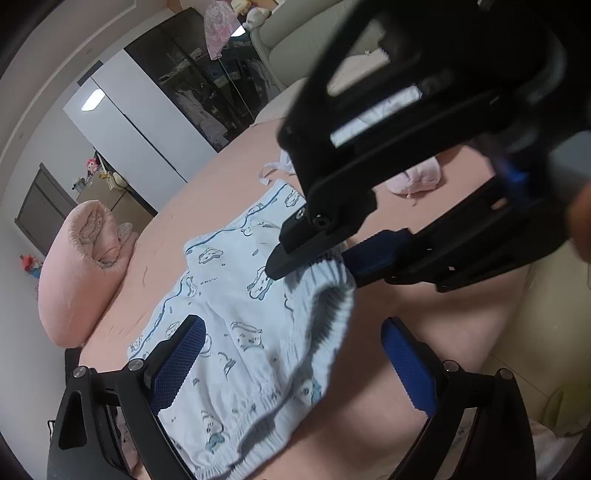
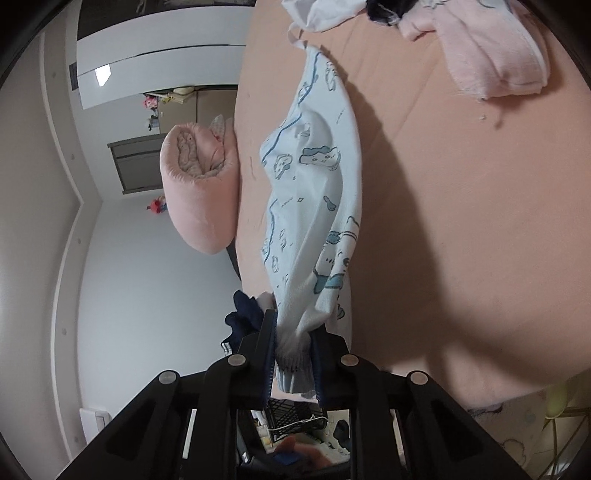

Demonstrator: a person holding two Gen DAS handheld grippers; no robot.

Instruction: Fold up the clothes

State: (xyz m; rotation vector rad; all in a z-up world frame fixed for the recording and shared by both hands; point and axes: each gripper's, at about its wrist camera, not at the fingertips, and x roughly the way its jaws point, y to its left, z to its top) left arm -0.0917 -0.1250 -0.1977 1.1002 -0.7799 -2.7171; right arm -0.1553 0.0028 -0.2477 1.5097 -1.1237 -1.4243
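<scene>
Light blue pyjama shorts (image 1: pixel 236 332) with a cartoon print lie on the pink bed sheet (image 1: pixel 424 302). My left gripper (image 1: pixel 291 358) is open just above them, its blue-padded fingers (image 1: pixel 177 365) on either side of the cloth near the elastic waistband. My right gripper (image 1: pixel 314 254) comes in from the upper right and is shut on the waistband's corner, lifting it. In the right wrist view the shorts (image 2: pixel 314 206) hang stretched from my shut right gripper (image 2: pixel 293 350) toward the far end of the bed.
A rolled pink quilt (image 1: pixel 81 269) lies at the bed's left edge. A pink garment (image 2: pixel 491 55) and white clothes (image 2: pixel 325 11) lie further up the bed. Dark clothes (image 2: pixel 243 317) hang at the near edge. A wardrobe (image 1: pixel 207 85) stands behind.
</scene>
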